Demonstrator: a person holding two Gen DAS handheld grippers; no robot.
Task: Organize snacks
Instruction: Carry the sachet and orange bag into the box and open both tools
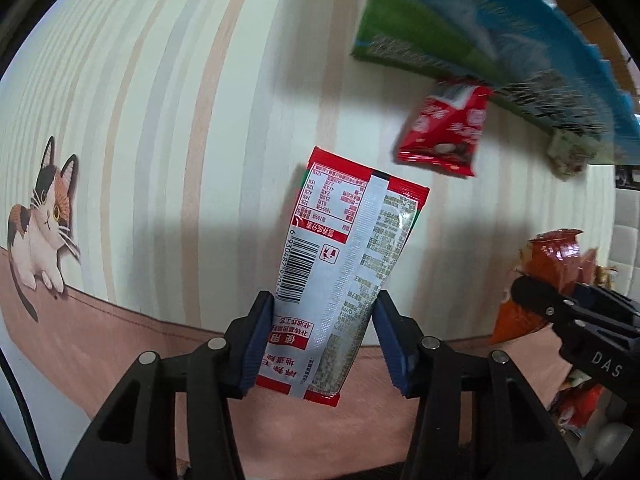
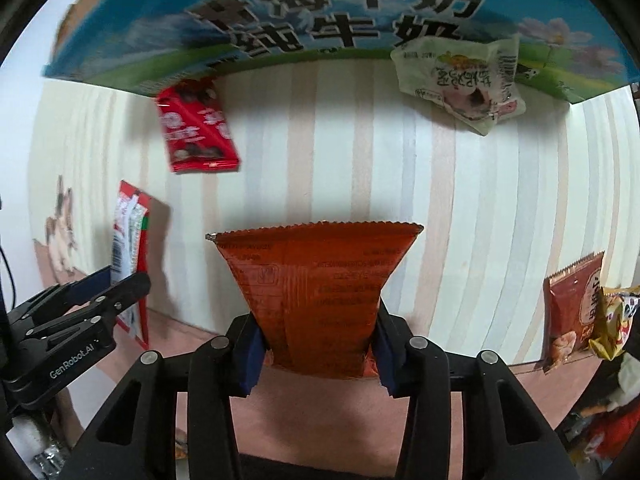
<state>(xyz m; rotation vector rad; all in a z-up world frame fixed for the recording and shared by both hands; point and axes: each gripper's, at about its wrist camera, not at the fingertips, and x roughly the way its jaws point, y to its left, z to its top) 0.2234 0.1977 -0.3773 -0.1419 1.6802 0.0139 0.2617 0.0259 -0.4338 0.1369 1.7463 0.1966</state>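
Snack packets hang in both grippers above the striped cloth (image 2: 320,152): left gripper (image 1: 320,336) clamped on a red-and-white sachet (image 1: 348,256), right gripper (image 2: 318,344) clamped on an orange packet (image 2: 316,280), long axes pointing toward the blue milk carton (image 2: 340,12) along the far edge.

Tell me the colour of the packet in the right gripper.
Orange-red packet with dark print, clearest in the right wrist view, pinched in the right gripper.
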